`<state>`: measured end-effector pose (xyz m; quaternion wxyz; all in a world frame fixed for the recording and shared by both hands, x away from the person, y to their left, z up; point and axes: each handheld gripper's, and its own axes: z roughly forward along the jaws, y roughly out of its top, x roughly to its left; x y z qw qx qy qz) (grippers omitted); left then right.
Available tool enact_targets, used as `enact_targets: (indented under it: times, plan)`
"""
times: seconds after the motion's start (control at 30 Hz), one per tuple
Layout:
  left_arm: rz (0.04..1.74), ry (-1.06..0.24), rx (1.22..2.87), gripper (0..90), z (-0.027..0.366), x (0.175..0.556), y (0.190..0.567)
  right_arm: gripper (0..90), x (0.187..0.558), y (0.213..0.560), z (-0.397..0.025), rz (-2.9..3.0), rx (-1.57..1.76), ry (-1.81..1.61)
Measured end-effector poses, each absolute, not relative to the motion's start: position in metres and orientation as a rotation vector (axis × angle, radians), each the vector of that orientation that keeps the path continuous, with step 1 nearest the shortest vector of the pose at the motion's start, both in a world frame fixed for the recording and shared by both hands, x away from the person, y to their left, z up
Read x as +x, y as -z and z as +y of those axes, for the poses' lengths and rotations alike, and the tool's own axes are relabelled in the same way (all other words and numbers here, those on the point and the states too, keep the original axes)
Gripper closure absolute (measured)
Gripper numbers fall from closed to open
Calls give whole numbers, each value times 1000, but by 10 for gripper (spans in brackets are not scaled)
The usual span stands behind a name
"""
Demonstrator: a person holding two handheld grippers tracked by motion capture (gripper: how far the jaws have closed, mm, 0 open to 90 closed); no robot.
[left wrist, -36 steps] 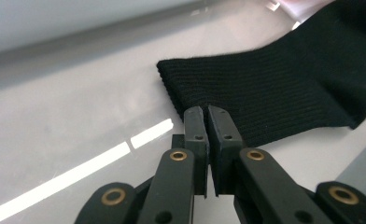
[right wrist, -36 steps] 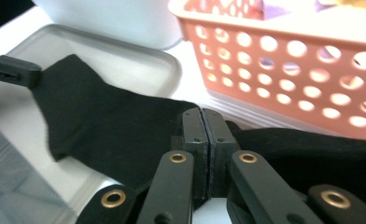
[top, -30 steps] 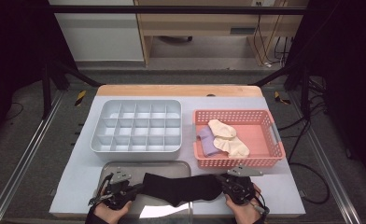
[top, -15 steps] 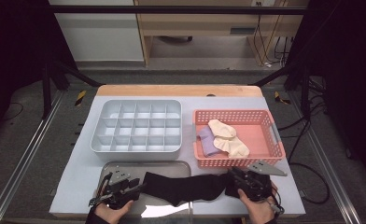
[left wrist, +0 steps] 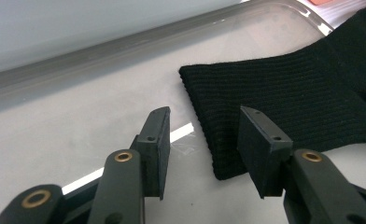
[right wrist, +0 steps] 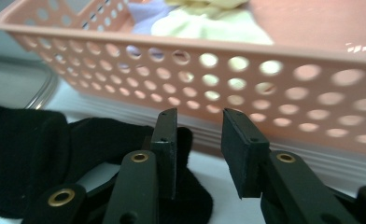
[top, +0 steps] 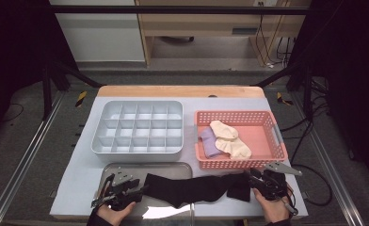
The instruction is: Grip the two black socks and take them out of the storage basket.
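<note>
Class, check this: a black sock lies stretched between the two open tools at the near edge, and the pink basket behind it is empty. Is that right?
Not quite. The pink basket is not empty: the high view shows a cream sock and a purple sock inside. The black sock does lie between the open left tool and right tool.

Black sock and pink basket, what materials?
Black sock: knitted fabric, matte, going by the fine ribbing along its cuff. Pink basket: looks like moulded plastic, smooth with a slight sheen, its walls punched with even rows of round holes.
</note>
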<state>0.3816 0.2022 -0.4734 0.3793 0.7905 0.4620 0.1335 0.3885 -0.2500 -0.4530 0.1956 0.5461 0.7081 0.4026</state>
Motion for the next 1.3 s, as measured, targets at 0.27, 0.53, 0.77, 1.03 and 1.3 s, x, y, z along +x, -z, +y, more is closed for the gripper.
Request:
enact_targets:
  times: [0.27,0.53,0.77,1.03,1.3]
  plan:
    - [1180,-338,2015,561,202,382,474,744,391,458,-241,2083,1519,-1218]
    - [1180,-325,2011,600,201,382,474,885,388,449,-239,2089,1470,-1227]
    - [1177,-314,2010,638,201,382,474,885,377,416,-225,2045,1332,-1340]
    - [1163,-308,2019,678,198,381,474,883,373,403,-174,2172,1146,-1369]
    - [1158,-308,2023,678,198,381,474,877,381,438,-125,2362,1107,-1280]
